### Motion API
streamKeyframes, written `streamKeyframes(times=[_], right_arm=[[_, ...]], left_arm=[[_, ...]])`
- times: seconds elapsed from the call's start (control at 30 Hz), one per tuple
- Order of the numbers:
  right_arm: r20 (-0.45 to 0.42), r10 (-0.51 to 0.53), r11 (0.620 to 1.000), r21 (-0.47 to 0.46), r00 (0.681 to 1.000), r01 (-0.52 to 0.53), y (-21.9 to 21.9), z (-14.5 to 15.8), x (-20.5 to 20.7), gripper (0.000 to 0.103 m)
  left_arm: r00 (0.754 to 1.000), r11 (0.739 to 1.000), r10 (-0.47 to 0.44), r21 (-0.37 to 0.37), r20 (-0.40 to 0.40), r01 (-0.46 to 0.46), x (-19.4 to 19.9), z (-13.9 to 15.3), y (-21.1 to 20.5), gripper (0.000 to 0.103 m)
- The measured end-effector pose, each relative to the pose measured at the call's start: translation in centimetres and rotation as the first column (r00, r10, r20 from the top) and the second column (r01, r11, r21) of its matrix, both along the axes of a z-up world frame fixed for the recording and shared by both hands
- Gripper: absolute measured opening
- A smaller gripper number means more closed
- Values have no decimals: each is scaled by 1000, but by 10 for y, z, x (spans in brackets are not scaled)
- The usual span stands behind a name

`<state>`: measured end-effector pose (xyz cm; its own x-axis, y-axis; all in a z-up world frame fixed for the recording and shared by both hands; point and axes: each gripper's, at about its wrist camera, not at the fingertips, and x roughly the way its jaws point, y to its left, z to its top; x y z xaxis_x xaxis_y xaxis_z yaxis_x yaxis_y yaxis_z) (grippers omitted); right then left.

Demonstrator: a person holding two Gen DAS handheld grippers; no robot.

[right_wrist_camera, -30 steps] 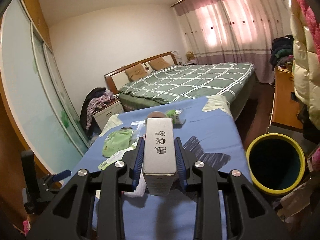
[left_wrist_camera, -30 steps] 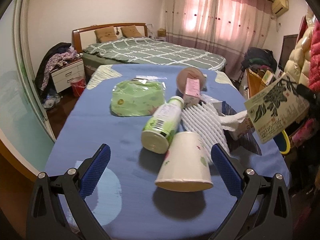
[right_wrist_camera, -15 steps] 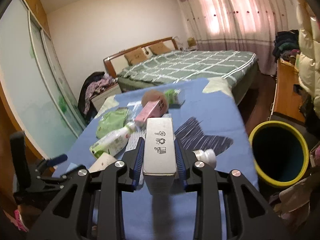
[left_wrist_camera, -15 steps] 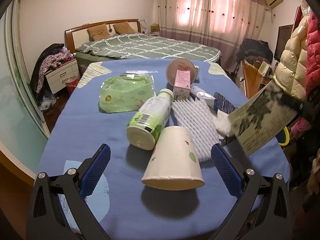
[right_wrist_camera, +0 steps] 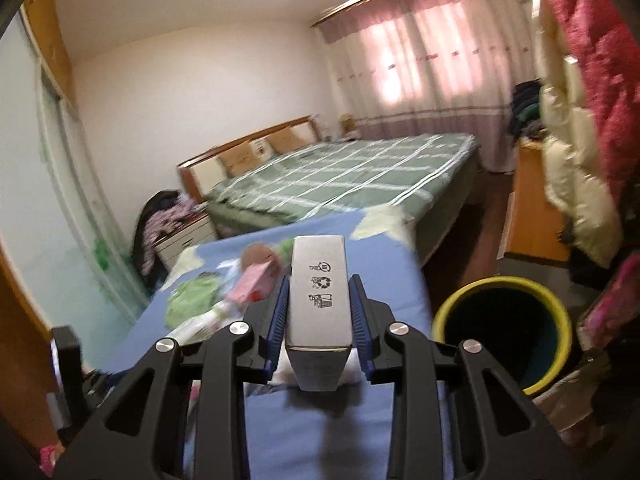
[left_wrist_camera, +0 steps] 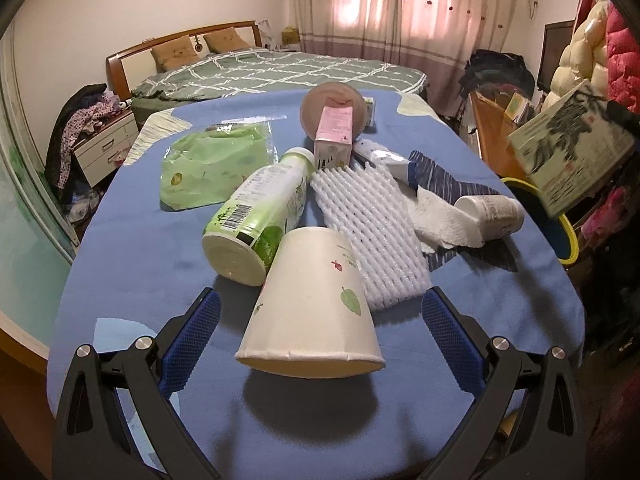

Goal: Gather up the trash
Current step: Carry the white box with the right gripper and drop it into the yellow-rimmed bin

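My left gripper [left_wrist_camera: 320, 316] is open, its blue pads either side of a white paper cup [left_wrist_camera: 312, 304] lying on its side on the blue table [left_wrist_camera: 132, 264]. Behind the cup lie a green-labelled bottle [left_wrist_camera: 260, 216], white foam netting [left_wrist_camera: 368, 224], a crumpled tissue [left_wrist_camera: 440, 216], a small white bottle [left_wrist_camera: 492, 212], a pink carton [left_wrist_camera: 334, 136] and a green bag [left_wrist_camera: 212, 172]. My right gripper [right_wrist_camera: 319, 316] is shut on a carton [right_wrist_camera: 319, 312], which also shows at the right of the left wrist view [left_wrist_camera: 572, 148], held above the table edge beside the yellow-rimmed bin [right_wrist_camera: 504, 336].
A bed [left_wrist_camera: 280, 68] stands behind the table. A nightstand with clothes [left_wrist_camera: 100, 144] is at the left. A wooden desk [right_wrist_camera: 536, 216] and hanging coats [right_wrist_camera: 580, 92] are at the right, above the bin.
My left gripper has moved closer to the paper cup, which now lies between the pads. My right gripper has swung up and to the right with the carton, towards the bin.
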<state>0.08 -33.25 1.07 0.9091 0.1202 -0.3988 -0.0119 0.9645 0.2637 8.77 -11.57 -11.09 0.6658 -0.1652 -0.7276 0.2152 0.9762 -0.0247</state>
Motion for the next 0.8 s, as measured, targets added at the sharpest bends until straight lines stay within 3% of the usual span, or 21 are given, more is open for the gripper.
streamKeyframes(times=[0.2, 0.33, 0.57, 0.67, 0.8], right_arm=[[-23, -235, 971, -53, 972, 233, -55, -11, 14, 29], [-108, -346, 937, -81, 932, 339, -92, -45, 40, 29], [-231, -447, 894, -156, 864, 421, -126, -100, 86, 30], [-241, -454, 891, -155, 858, 428, -131, -109, 90, 46], [-232, -452, 891, -158, 861, 425, -128, -111, 86, 48]], left_arm=[[1000, 1000, -4, 20, -23, 5, 8, -7, -6, 99], [999, 999, -1, 35, -42, 3, 15, -12, -10, 99], [998, 998, 7, 67, -68, -3, 24, -21, -16, 99], [997, 997, 15, 79, -77, -9, 28, -25, -17, 99], [996, 996, 18, 89, -91, -10, 31, -28, -17, 99]])
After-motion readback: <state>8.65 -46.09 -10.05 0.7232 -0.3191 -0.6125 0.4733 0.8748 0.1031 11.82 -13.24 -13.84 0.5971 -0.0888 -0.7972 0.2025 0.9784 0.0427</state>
